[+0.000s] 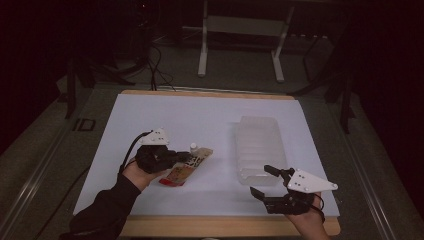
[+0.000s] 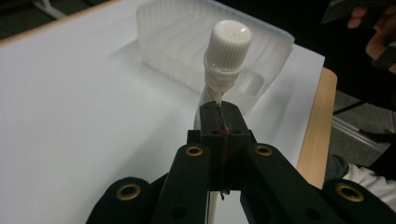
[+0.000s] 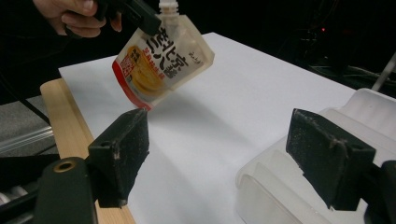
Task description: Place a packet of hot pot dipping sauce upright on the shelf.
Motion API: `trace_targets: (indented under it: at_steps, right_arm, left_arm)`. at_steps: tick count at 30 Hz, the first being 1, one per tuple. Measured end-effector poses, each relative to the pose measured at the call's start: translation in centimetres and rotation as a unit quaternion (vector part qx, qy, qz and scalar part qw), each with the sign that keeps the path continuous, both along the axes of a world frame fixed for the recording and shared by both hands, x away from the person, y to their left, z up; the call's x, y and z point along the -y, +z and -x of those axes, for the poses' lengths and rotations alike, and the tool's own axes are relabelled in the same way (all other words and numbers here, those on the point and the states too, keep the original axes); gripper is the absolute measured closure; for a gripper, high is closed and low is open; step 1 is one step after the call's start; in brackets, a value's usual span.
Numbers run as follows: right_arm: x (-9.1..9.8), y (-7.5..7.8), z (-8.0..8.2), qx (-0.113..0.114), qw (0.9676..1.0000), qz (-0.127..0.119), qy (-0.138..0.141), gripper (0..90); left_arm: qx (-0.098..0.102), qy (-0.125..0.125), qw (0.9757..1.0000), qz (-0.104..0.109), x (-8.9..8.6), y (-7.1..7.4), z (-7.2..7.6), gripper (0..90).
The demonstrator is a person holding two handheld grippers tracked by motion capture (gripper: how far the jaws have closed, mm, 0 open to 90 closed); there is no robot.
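A spouted drink pouch (image 1: 186, 169) with red and tan print hangs lifted over the white sheet, left of centre. My left gripper (image 1: 183, 156) is shut on the pouch's top edge just below its white screw cap (image 2: 228, 41). In the left gripper view the jaws (image 2: 219, 116) pinch the thin pouch seam. The right gripper view shows the pouch (image 3: 161, 60) tilted in the air. My right gripper (image 1: 261, 180) stands open near the front right, beside the near end of a clear plastic tray (image 1: 260, 145), nothing between its pads (image 3: 122, 149).
The white sheet (image 1: 200, 117) covers a wooden table whose edge (image 1: 210, 227) shows at the front. The clear tray (image 3: 280, 191) lies lengthwise at right of centre and holds nothing. White desk legs (image 1: 202, 50) and cables stand on the dark floor behind.
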State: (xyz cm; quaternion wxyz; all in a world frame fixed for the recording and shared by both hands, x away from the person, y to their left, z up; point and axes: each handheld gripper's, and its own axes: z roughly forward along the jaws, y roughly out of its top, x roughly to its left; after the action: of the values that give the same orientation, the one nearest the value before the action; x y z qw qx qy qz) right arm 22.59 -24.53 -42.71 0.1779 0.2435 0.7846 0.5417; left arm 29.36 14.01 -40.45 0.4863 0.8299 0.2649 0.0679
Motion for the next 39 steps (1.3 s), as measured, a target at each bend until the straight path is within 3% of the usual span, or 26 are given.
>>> trace_targets:
  at_steps: [7,16,30,35,39]
  right_arm:
    - [-0.1,0.4,-0.1,0.001,0.9999,0.005,0.013,23.5]
    - [-0.2,2.2,-1.0,-0.003,0.9993,-0.012,0.035,24.3]
    - [-0.8,5.2,-4.2,-0.006,0.9973,-0.024,0.070,27.8]
    - [-1.4,5.2,-4.9,-0.011,0.9962,-0.036,0.079,31.2]
    - [-2.0,4.6,-5.6,-0.023,0.9959,-0.030,0.082,33.3]
  left_arm:
    - [0.027,-0.010,0.9994,0.022,1.0,1.8,1.0,90.0]
    - [0.043,-0.027,0.9975,0.050,2.0,3.3,1.7,90.0]
    - [0.049,-0.041,0.9946,0.082,3.8,2.5,1.4,90.0]
    - [0.059,-0.052,0.9925,0.093,4.4,2.3,1.4,90.0]
    - [0.058,-0.070,0.9899,0.109,4.9,2.0,1.3,90.0]
